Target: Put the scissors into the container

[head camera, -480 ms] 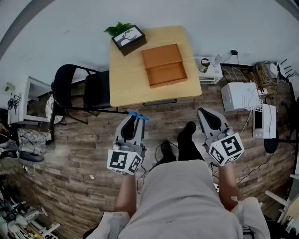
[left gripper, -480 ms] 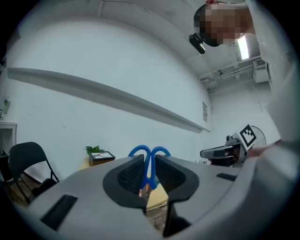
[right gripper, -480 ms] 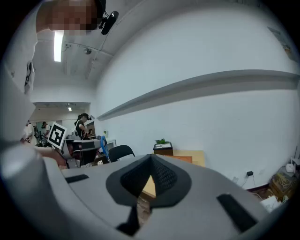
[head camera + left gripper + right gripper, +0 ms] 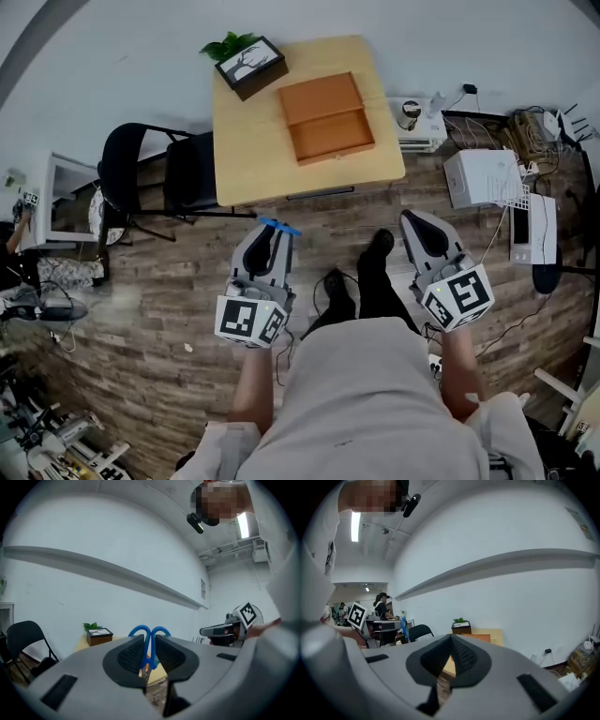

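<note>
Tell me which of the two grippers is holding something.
The left gripper: its jaws are clamped on the blue-handled scissors. The right gripper has its jaws closed together with nothing between them.

Light wooden table at 12 o'clock of the head view, bearing at its 11 o'clock corner a dark box with a pictured lid and a green plant touching it. Black folding chair just beside the table at 9 o'clock, on a wood-plank floor. At 2 o'clock, a white boxy appliance near a tangle of cables.
</note>
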A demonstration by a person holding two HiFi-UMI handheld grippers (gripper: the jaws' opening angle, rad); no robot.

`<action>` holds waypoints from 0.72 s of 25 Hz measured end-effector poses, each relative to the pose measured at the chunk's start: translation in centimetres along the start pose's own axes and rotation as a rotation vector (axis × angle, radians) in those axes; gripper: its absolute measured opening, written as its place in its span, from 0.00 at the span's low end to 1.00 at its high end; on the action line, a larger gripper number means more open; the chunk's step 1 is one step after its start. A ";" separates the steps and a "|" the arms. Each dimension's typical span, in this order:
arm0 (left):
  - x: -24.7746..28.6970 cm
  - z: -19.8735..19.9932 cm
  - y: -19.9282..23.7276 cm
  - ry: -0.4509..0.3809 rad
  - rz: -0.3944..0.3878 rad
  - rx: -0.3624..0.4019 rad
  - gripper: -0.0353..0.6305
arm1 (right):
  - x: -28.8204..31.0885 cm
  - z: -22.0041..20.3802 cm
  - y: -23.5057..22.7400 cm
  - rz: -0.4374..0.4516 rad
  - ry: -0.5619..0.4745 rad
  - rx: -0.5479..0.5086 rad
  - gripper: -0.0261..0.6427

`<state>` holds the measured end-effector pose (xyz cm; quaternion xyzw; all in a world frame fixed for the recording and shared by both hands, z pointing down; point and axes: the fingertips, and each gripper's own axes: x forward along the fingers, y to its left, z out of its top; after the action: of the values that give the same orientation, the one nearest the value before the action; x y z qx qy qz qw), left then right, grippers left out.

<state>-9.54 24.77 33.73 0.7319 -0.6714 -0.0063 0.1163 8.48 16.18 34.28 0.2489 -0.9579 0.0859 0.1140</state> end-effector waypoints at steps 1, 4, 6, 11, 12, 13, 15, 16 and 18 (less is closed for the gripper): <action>0.2 -0.1 0.1 0.005 -0.001 0.000 0.16 | 0.2 -0.1 -0.2 -0.009 0.000 -0.002 0.04; 1.0 -0.4 0.2 0.018 0.001 0.001 0.16 | 0.6 -0.2 -0.9 -0.019 -0.003 -0.002 0.04; 1.5 -0.6 0.3 0.023 0.005 0.000 0.16 | 1.0 -0.3 -1.5 -0.021 -0.002 -0.001 0.04; 3.3 -0.4 0.9 0.027 0.016 -0.002 0.16 | 2.5 0.1 -3.2 -0.013 -0.002 0.006 0.04; 3.8 -0.2 1.1 0.029 0.020 -0.001 0.16 | 2.9 0.4 -3.7 -0.011 -0.003 0.009 0.04; 4.4 0.0 1.2 0.029 0.024 0.002 0.16 | 3.3 0.7 -4.3 -0.009 -0.005 0.011 0.04; 5.7 0.5 1.6 0.027 0.032 0.006 0.16 | 4.2 1.2 -5.5 -0.006 -0.005 0.013 0.04; 6.4 0.7 1.8 0.025 0.036 0.006 0.16 | 4.7 1.4 -6.1 -0.003 -0.004 0.011 0.04; 7.6 1.0 2.2 0.024 0.046 0.008 0.16 | 5.6 1.9 -7.0 0.009 -0.004 0.006 0.04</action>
<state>-11.08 16.95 34.24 0.7169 -0.6865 0.0081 0.1216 6.81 7.14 34.66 0.2450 -0.9590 0.0889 0.1110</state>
